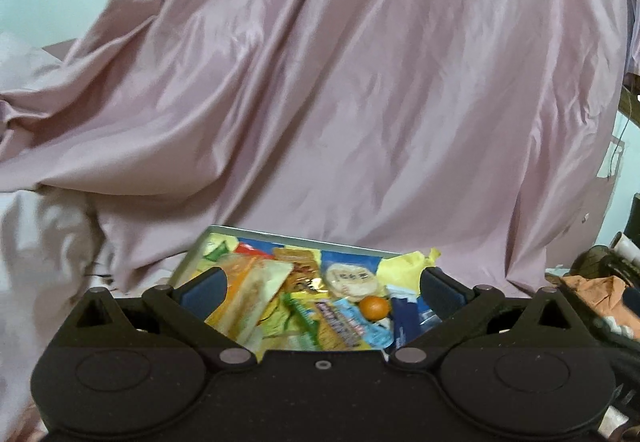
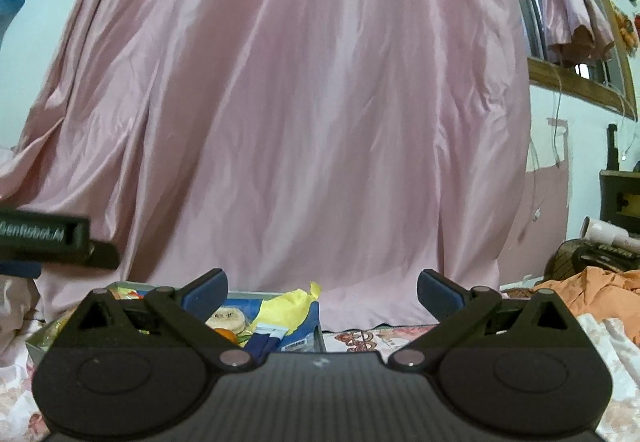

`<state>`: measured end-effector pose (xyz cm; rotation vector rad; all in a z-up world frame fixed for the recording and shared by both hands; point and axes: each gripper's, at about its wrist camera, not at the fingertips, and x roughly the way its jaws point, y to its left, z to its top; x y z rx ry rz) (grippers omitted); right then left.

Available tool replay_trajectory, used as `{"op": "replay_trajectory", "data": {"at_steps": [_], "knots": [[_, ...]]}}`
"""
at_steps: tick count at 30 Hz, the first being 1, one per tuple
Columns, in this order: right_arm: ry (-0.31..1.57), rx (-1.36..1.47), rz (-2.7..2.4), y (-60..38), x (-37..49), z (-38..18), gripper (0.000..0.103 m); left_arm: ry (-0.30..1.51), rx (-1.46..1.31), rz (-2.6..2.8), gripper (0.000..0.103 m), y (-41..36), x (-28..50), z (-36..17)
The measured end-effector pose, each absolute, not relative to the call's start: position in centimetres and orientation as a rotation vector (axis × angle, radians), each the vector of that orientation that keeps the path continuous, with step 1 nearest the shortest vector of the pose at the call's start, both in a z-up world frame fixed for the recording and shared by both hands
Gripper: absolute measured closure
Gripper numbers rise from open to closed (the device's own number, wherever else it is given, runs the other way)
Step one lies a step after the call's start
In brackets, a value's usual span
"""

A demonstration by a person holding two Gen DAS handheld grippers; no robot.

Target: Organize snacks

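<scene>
The left gripper has its two blue-padded fingers spread wide, and nothing is between them. It hangs over a shallow tray packed with snacks. Just below its fingers lies a long orange and yellow packet, and beside that a green and yellow wrapper. A round rice cracker in a blue pack sits near the back of the tray, and a small orange fruit rests just in front of it, touching a light blue wrapper. A dark blue packet lies by the right finger, and a crumpled yellow bag pokes up over the tray's far corner. The right gripper is spread wide too and holds nothing. It is off to the right of the tray, with the tray's grey edge low on its left side and a flowery bed sheet under it. A big pink cloth hangs behind everything, and orange clothing is heaped on the far right. The snacks look jumbled in one pile, so the sorting seems to be only at its start, with both grippers getting ready to pick. The next move, I think, is to lower the left gripper onto one loose snack on top, maybe the little fruit or the long packet, and close softly so it does not slip or get squashed.
</scene>
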<state>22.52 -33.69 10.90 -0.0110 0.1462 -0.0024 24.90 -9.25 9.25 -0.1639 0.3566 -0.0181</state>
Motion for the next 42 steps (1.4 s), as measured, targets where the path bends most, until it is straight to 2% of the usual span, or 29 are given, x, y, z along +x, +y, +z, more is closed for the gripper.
{"op": "replay_trajectory", "data": {"at_steps": [9, 26, 42], "knots": [[0.075, -0.028, -0.012, -32.9, 19.3, 12.0, 0.000, 0.328, -0.147, 0.020, 0.001, -7.8, 20.8, 9.1], [0.056, -0.093, 0.012, -30.3, 13.3, 11.6, 0.000, 0.314, -0.147, 0.048, 0.001, -5.3, 14.1, 7.7], [0.116, -0.110, 0.062, -28.5, 10.3, 10.4, 0.000, 0.358, -0.125, 0.056, 0.001, -2.2, 10.7, 5.6]]}}
